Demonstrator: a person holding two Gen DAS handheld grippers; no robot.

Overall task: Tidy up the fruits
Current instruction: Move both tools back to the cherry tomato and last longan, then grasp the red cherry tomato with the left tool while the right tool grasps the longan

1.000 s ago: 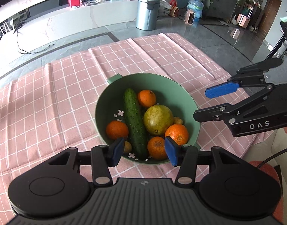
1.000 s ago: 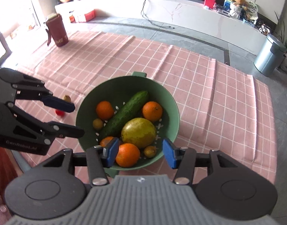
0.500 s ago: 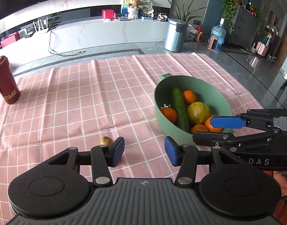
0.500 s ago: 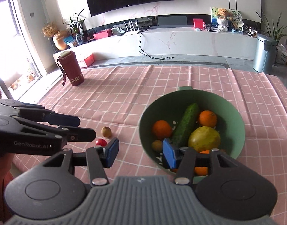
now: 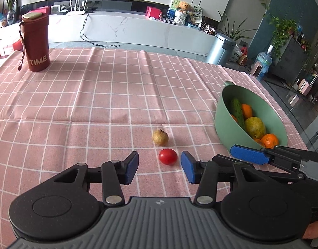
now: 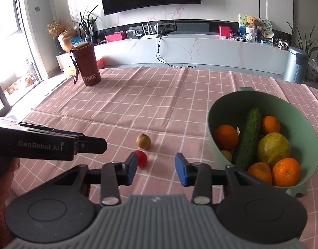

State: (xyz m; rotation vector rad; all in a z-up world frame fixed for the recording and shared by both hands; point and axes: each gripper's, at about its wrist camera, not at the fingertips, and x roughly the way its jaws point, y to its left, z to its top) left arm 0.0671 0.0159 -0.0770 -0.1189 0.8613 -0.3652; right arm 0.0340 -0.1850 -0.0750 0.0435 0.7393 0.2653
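The left gripper [image 5: 159, 167] hangs released just short of the red cherry tomato [image 5: 168, 156], which lies on the pink checked surface [image 5: 96, 103] near its front edge, with a small tan round fruit [image 5: 160, 137] just beyond it. The right gripper [image 6: 155, 168] is released too — its left pad hides part of the tomato. In the green bowl [image 6: 225, 108] toward the right edge, the cucumber [image 6: 247, 138] lies with its long axis running front to back, among oranges [image 6: 225, 137] and a yellow-green fruit [image 6: 273, 147]. A small yellowish fruit [image 6: 227, 155] is half hidden — hard to identify.
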